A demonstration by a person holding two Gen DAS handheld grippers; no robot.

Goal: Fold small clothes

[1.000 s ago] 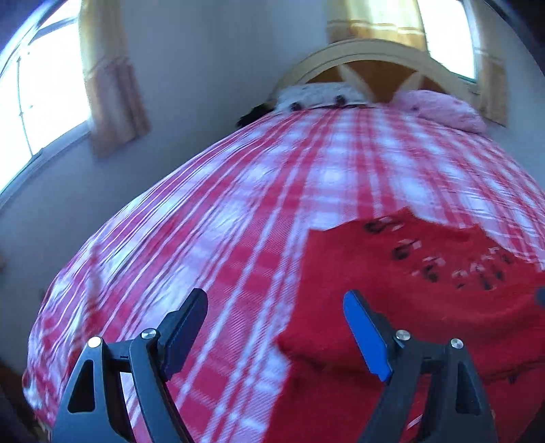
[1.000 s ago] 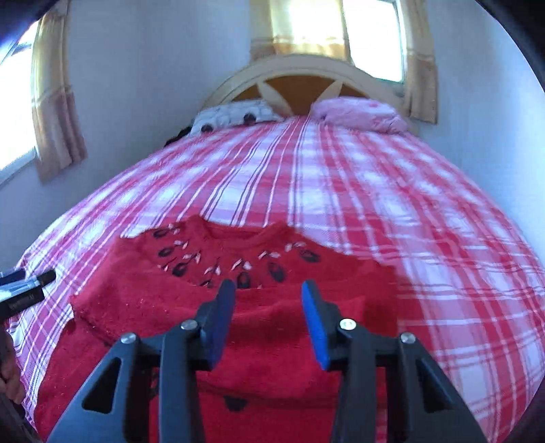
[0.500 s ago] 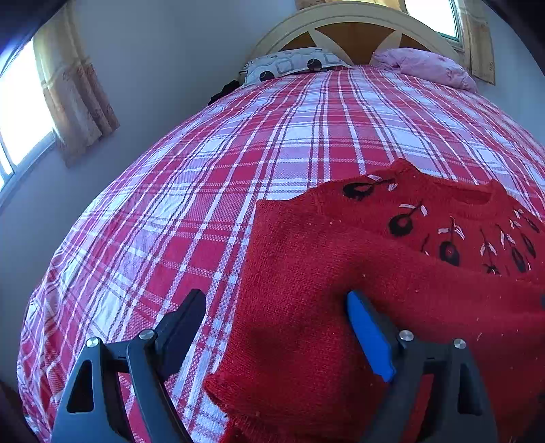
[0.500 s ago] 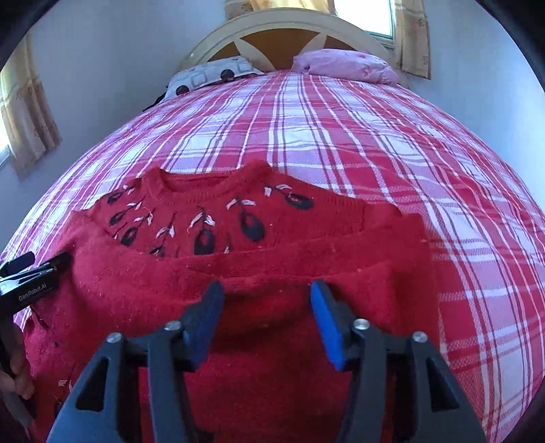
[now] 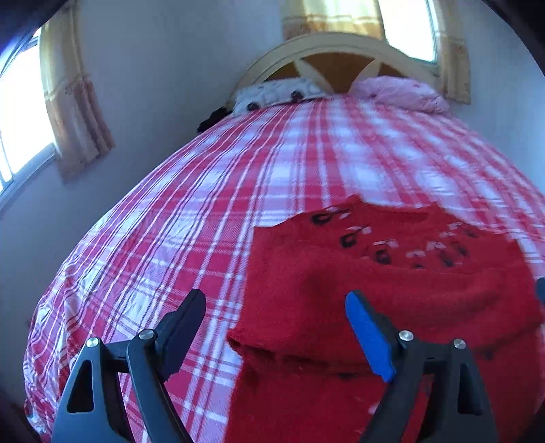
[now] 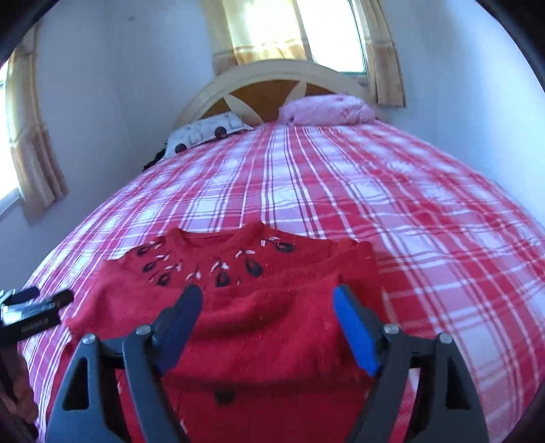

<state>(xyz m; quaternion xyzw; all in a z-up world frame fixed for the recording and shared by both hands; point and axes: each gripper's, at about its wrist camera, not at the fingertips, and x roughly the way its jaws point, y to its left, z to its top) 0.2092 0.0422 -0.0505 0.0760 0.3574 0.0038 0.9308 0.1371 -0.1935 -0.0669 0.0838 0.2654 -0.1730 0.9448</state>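
A red sweater (image 6: 259,327) is seen lying folded on the plaid bedspread (image 6: 340,191), nothing gripped: left gripper (image 5: 276,313) spread wide, right gripper (image 6: 267,306) jaws opening above it

I saw a bed (image 6: 391,211) covered in a red and white plaid sheet. At its far end a white pillow with dark spots (image 6: 204,134) lay beside a pink pillow (image 6: 327,109), both against an arched cream and wood headboard (image 6: 272,80). Yellow curtains (image 6: 265,30) hung at the window behind it, and another curtain (image 5: 75,112) hung on the side wall.
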